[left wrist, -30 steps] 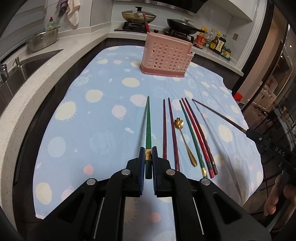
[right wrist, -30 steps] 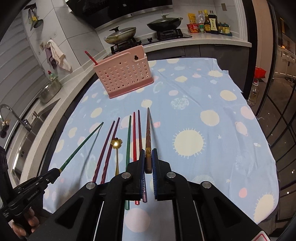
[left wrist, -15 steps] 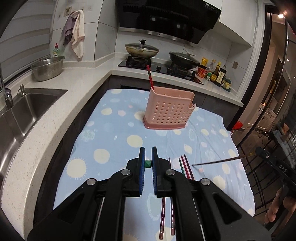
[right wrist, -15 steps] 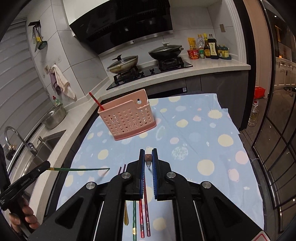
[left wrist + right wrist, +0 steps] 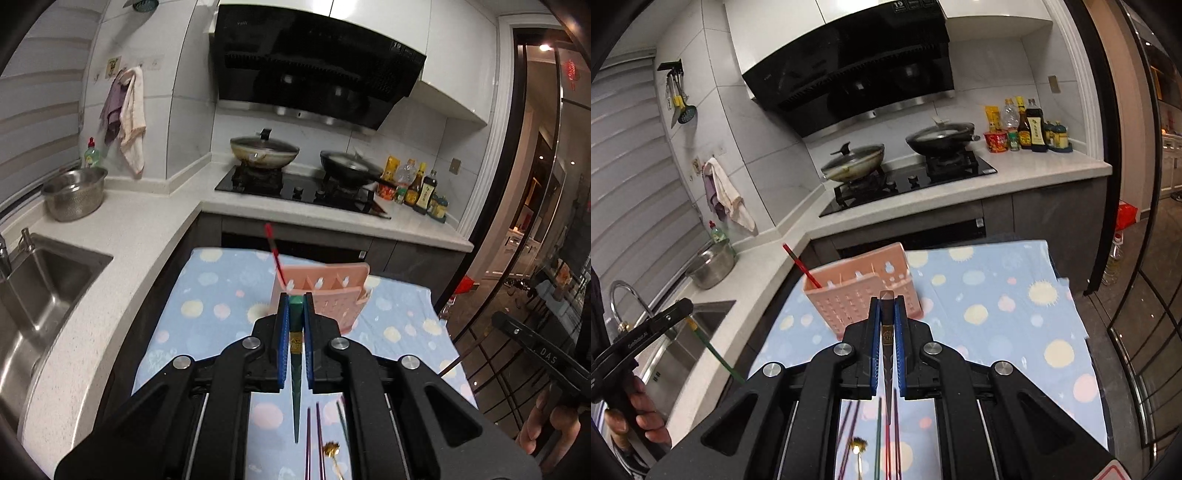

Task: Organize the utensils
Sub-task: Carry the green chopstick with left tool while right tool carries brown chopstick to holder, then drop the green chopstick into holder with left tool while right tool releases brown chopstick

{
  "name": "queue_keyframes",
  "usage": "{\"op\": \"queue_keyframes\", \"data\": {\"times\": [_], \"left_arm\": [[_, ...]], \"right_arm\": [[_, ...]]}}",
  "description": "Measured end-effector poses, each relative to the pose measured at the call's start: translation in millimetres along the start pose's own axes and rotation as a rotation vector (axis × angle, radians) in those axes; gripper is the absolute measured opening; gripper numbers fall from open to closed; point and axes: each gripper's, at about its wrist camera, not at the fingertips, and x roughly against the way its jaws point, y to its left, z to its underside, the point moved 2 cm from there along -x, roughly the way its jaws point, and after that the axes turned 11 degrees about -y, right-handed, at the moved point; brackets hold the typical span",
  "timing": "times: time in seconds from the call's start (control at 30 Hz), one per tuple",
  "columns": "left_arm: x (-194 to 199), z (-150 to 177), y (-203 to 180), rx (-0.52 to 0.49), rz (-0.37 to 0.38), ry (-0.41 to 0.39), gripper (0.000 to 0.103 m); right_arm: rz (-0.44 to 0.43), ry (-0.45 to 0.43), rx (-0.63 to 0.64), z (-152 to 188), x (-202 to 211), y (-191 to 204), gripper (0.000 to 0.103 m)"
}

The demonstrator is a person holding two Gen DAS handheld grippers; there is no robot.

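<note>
Over the spotted tablecloth (image 5: pixel 207 295) (kitchen counter (image 5: pixel 147 229) behind), both tools clench 1 chopstick each: left tool (image 5: pixel 295 314) green, right tool (image 5: pixel 887 314) brown.

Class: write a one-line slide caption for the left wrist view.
Left gripper holds a green chopstick above the spotted cloth, facing the pink basket.

lidded wok (image 5: pixel 264 150) | black pan (image 5: pixel 940 137) | steel colander (image 5: pixel 74 194) | sink (image 5: pixel 33 291)
</note>
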Motion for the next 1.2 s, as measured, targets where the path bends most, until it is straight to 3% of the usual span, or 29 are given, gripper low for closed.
{"op": "queue_keyframes", "data": {"times": [0.4, 0.57, 0.7, 0.93, 1.2], "left_arm": [[-43, -110, -33, -0.021, 0.056, -0.207, 0.007], [-82, -132, -36, -0.011, 0.071, -0.22, 0.007], [-117, -128, -36, 0.002, 0.075, -0.195, 0.007], [-168, -93, -35, -0.009, 0.059, -0.105, 0.007], [-195, -66, -22, 0.01, 0.026, -0.024, 0.007]], "right_arm": [[-0.057, -0.118, 0.008, -92, -69, 31, 0.007], [-0.041, -0.135, 0.027, -111, -106, 38, 0.007], [-0.031, -0.106, 0.023, -110, -137, 37, 0.007], [-0.022, -0.014, 0.032, -85, -180, 32, 0.007], [-0.012, 0.079, 0.017, -54, -212, 25, 0.007]]}}
